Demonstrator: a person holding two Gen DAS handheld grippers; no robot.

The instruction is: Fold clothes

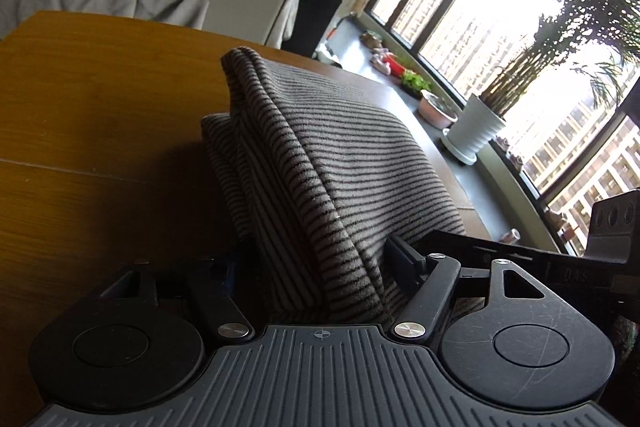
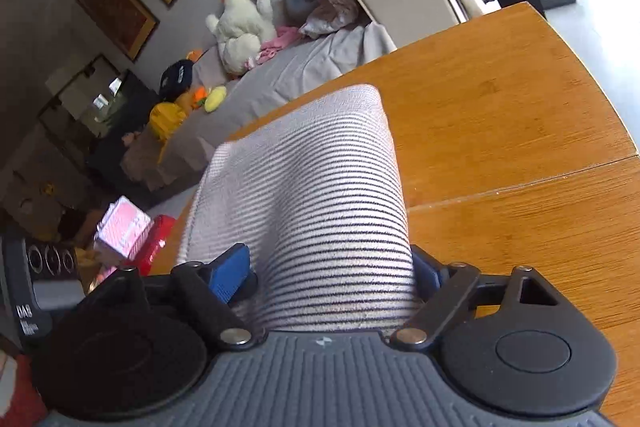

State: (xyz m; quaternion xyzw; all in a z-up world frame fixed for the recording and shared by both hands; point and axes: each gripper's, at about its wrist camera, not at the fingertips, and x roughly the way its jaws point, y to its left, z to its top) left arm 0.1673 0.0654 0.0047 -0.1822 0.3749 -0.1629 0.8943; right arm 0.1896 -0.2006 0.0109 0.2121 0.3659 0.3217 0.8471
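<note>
My left gripper (image 1: 320,259) pinches a bunched fold of the grey, black-striped knit garment (image 1: 320,155), which lies on the orange-brown wooden table (image 1: 88,131). My right gripper (image 2: 332,267) has the same cloth between its half-spread jaws; whether they press it, I cannot tell.

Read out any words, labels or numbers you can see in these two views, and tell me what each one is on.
"DAS" – faint embossed letters on the other gripper's black body, left wrist view.
"DAS" – white letters, the last one uncertain, on the black gripper body at the left edge, right wrist view; the small print beneath is too tiny to read.
Pink box on the floor: print blurred, unreadable.
Striped garment: no lettering visible.
</note>
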